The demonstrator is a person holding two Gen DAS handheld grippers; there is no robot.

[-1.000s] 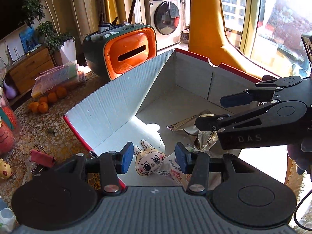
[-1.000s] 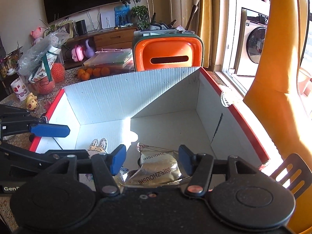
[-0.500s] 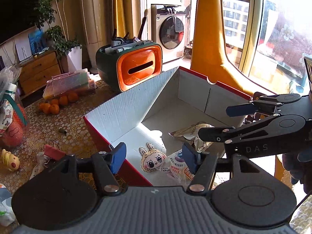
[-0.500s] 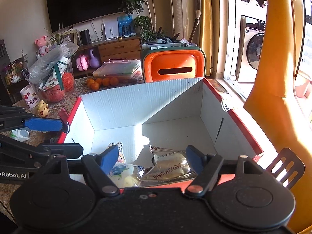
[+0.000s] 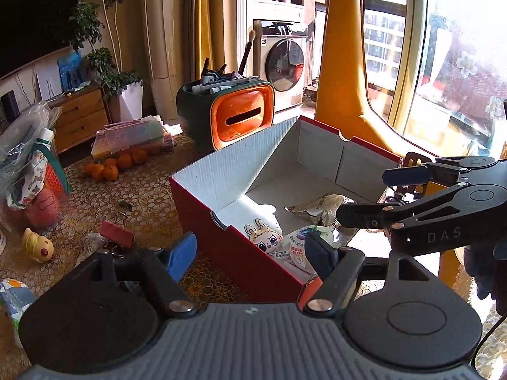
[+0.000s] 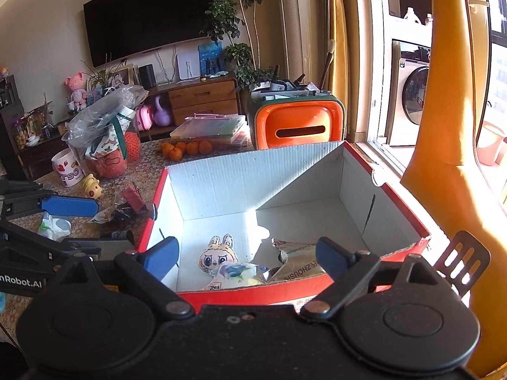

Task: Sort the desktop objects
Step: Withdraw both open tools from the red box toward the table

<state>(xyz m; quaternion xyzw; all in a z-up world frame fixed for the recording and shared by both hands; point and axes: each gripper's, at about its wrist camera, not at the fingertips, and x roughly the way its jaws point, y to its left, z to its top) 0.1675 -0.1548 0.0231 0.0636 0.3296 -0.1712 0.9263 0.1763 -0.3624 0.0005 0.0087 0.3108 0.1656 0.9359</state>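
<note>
Box (image 6: 253,171): red outside, white inside, open-topped, on the patterned table (image 5: 142,190); one corner points toward the left camera.
Doll (image 6: 218,255): rabbit-eared, face up on the box floor, near the box's near wall, toward its left side in the right view.
Pouch (image 6: 236,270): white with a blue-green print, just beside the doll, overlapping its lower edge.
Foil pack (image 6: 298,261): crumpled, on the box floor right of the pouch, touching it.
Left gripper (image 5: 250,255): jaws apart, just been opening, nothing between the pads; poised over the box's near corner, above the rim.
Right gripper (image 6: 247,255): jaws wide apart, just been opening, nothing clamped; doll, pouch and foil pack seen between the fingers but lying below on the box floor.
Clip (image 5: 115,231): red, on the table left of the box, beside a small wrapper.
Duck (image 5: 38,247): yellow toy, near the table's left edge.
Oranges (image 5: 111,164): cluster toward the far side of the table, in front of flat plastic cases.
Organizer (image 5: 237,117): green and orange, behind the box's far corner, pens and a brush standing in it.
</note>
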